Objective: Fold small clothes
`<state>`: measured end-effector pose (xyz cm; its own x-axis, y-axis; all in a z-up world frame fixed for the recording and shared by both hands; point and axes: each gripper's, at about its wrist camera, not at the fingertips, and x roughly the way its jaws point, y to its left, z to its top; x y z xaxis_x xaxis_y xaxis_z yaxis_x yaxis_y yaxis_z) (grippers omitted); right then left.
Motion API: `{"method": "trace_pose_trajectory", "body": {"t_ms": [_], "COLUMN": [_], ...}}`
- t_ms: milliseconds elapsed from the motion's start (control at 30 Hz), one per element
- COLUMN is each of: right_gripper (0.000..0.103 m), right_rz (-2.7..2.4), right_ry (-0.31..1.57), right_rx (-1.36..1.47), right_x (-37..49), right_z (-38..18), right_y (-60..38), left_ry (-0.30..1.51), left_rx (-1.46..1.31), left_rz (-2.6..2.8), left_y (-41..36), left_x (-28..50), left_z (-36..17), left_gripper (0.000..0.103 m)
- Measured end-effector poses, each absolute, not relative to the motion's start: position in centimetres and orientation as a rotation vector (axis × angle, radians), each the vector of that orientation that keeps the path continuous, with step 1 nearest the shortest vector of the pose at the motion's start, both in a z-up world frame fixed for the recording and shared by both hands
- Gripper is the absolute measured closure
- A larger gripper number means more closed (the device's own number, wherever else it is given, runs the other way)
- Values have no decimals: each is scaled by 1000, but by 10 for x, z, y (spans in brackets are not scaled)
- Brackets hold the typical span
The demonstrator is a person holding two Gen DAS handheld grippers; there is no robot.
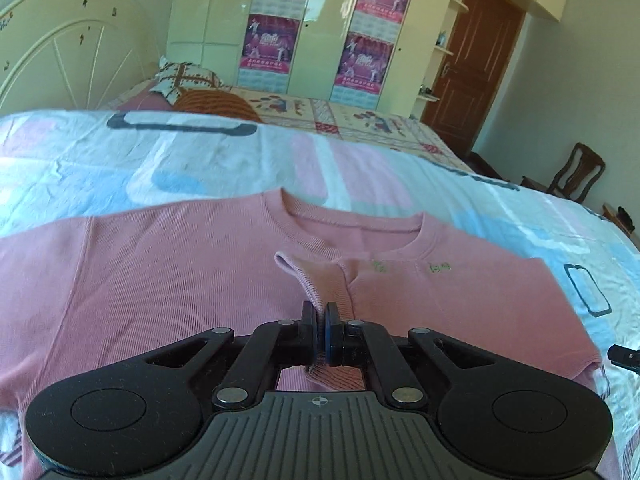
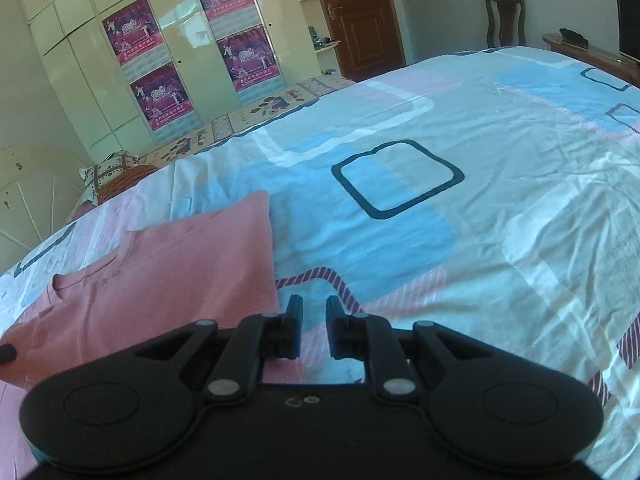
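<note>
A pink knit sweater (image 1: 160,280) lies flat on the bed, neckline facing away, with one sleeve folded across its chest. My left gripper (image 1: 320,312) is shut on that sleeve's ribbed cuff (image 1: 296,272), holding it over the middle of the sweater just below the collar. In the right wrist view the sweater (image 2: 160,280) lies to the left. My right gripper (image 2: 312,304) hovers over the bedspread just off the sweater's right edge, its jaws a small gap apart with nothing between them.
A patterned blue, pink and white bedspread (image 2: 440,220) covers the wide bed. A pillow (image 1: 184,80) and a white headboard (image 1: 68,52) are at the far left. A wardrobe with posters (image 1: 320,28), a brown door (image 1: 476,64) and a wooden chair (image 1: 576,172) stand beyond.
</note>
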<state>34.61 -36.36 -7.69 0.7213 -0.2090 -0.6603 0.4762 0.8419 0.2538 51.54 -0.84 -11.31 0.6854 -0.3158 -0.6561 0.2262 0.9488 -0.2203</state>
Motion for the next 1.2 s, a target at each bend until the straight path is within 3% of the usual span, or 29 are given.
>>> {"method": "trace_pose_trajectory", "body": {"t_ms": [200, 300, 467, 500, 533, 567, 600, 633, 667, 733, 833, 1067, 1200], "right_gripper": [88, 90, 87, 87, 87, 87, 87, 87, 88, 88, 90, 92, 87], "right_rz": [-295, -300, -296, -293, -285, -277, -270, -262, -257, -249, -228, -174, -171], "right_ry": [681, 805, 717, 705, 699, 701, 708, 720, 733, 763, 765, 801, 713], "right_rx": [383, 275, 265, 264, 263, 264, 264, 264, 260, 234, 131, 70, 107], "right_x": [357, 372, 366, 367, 369, 372, 376, 379, 381, 383, 377, 379, 374], "right_z": [-78, -96, -79, -77, -77, -78, -80, -83, -86, -93, -93, -101, -82], "right_y": [-347, -338, -336, -337, -337, -336, -336, -335, -334, -330, -318, -311, -314], "left_ry": [770, 776, 772, 783, 798, 819, 831, 836, 836, 798, 695, 803, 712], "left_rx": [-134, -131, -136, -134, -125, -115, -109, -105, -92, -103, -105, 1, -8], "left_rz": [-289, -281, -283, -287, -286, -273, -254, -262, -296, -317, -322, -319, -187], "left_y": [-1, 4, 7, 5, 3, 1, -2, -4, -8, -7, 0, -1, 8], "left_x": [518, 519, 523, 527, 530, 534, 536, 538, 538, 536, 529, 539, 513], "left_z": [-132, -138, -139, -141, -143, -146, -148, -150, -151, -144, -122, -141, -130], "left_gripper": [101, 101, 100, 95, 73, 39, 31, 36, 90, 101, 101, 101, 101]}}
